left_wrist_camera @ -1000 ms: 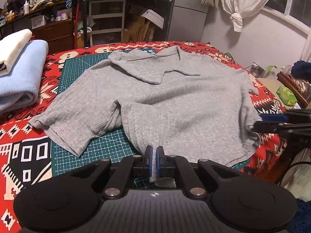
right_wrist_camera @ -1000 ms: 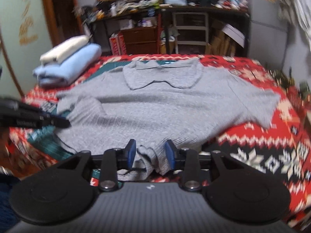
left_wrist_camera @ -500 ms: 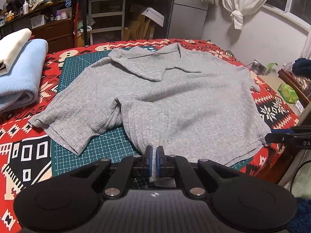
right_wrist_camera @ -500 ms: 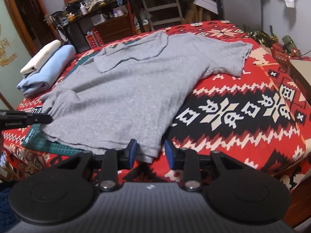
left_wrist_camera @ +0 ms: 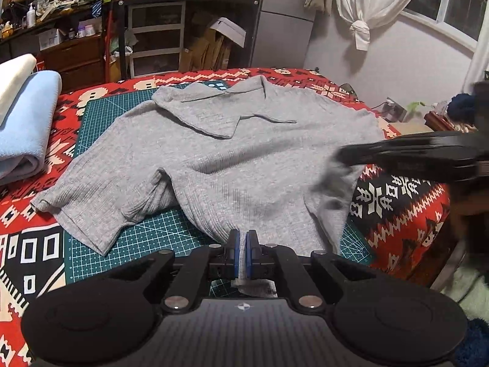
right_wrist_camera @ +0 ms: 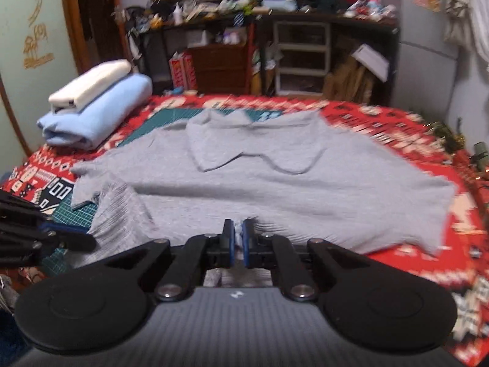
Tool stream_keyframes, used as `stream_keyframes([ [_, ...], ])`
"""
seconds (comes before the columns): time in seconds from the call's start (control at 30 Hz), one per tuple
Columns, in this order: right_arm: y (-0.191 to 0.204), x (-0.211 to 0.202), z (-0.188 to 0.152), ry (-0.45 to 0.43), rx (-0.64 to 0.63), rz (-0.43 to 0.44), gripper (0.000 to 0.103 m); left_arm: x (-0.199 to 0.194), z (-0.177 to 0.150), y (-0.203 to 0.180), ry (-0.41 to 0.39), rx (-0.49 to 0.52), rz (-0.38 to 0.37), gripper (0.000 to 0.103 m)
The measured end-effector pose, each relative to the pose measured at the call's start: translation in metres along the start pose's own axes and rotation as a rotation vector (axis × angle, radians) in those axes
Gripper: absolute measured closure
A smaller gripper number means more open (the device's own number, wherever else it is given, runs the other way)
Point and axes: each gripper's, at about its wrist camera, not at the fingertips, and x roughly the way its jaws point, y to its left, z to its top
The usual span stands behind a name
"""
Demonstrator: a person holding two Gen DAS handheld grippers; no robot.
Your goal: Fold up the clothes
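At your twelve o'clock a dark shelving unit (left_wrist_camera: 183, 30) stands crammed with clutter, cardboard (left_wrist_camera: 211, 46) leaning beside it. At two o'clock a knotted white curtain (left_wrist_camera: 363, 6) hangs by the window (left_wrist_camera: 452, 3) on a pale wall (left_wrist_camera: 397, 67). At ten o'clock you have a wooden dresser (left_wrist_camera: 76, 61).

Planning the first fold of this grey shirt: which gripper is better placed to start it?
Neither clearly: left gripper and right gripper are both shut on the grey shirt hem, so probably lift together.
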Motion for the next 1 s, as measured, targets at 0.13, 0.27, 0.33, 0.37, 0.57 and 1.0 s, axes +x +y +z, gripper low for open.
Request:
stream_keyframes([
  [0.13, -0.005, 0.024, -0.001, 0.020, 0.094, 0.046, 0.074, -0.002, -0.003, 0.007, 0.006, -0.023, 0.009, 0.099],
  [0.27, -0.024, 0.001, 0.001, -0.049, 0.184, 0.065, 0.055, -0.004, -0.004, 0.014, -0.001, -0.052, 0.000, 0.099],
  [0.33, -0.038, -0.014, 0.001, -0.072, 0.240, 0.060, 0.055, -0.003, -0.004, 0.016, -0.002, -0.062, -0.003, 0.099],
  [0.37, -0.046, -0.020, 0.000, -0.074, 0.273, 0.059, 0.055, -0.003, -0.004, 0.017, -0.003, -0.067, -0.004, 0.099],
  [0.57, -0.055, -0.033, -0.020, 0.000, 0.305, 0.031, 0.071, 0.000, -0.007, 0.021, 0.001, -0.089, -0.010, 0.098],
  [1.0, 0.022, 0.001, -0.028, 0.090, -0.136, -0.084, 0.078, 0.001, -0.008, 0.021, 0.010, -0.089, -0.012, 0.098],
])
